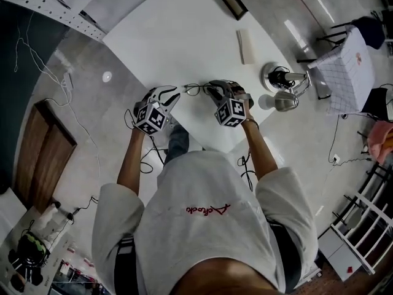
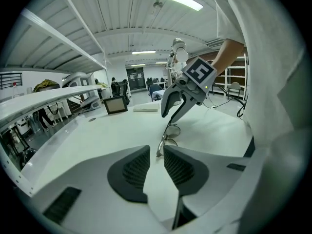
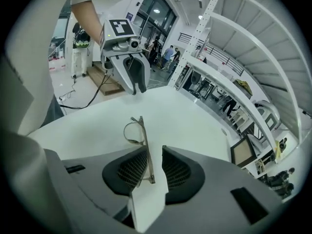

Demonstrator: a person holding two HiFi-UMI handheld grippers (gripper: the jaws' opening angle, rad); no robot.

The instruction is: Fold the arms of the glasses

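Thin metal-framed glasses (image 1: 193,90) lie on the white table (image 1: 184,35) between my two grippers. In the right gripper view one arm of the glasses (image 3: 145,155) runs back between the jaws, close to the left pad (image 3: 131,168), with a gap to the other pad. My right gripper (image 3: 155,152) is open around that arm. In the left gripper view the glasses (image 2: 168,135) lie just ahead, with an arm tip at the mouth of the jaws. My left gripper (image 2: 156,155) is open, its jaws a little apart. Each gripper faces the other: right gripper (image 2: 170,115), left gripper (image 3: 136,89).
A flat white box (image 1: 245,46) and a dark framed screen (image 1: 234,2) lie farther back on the table. A round-based lamp stand (image 1: 279,78) and a pale dome (image 1: 284,101) stand at the right edge. The table's front corner (image 1: 227,146) is next to my body.
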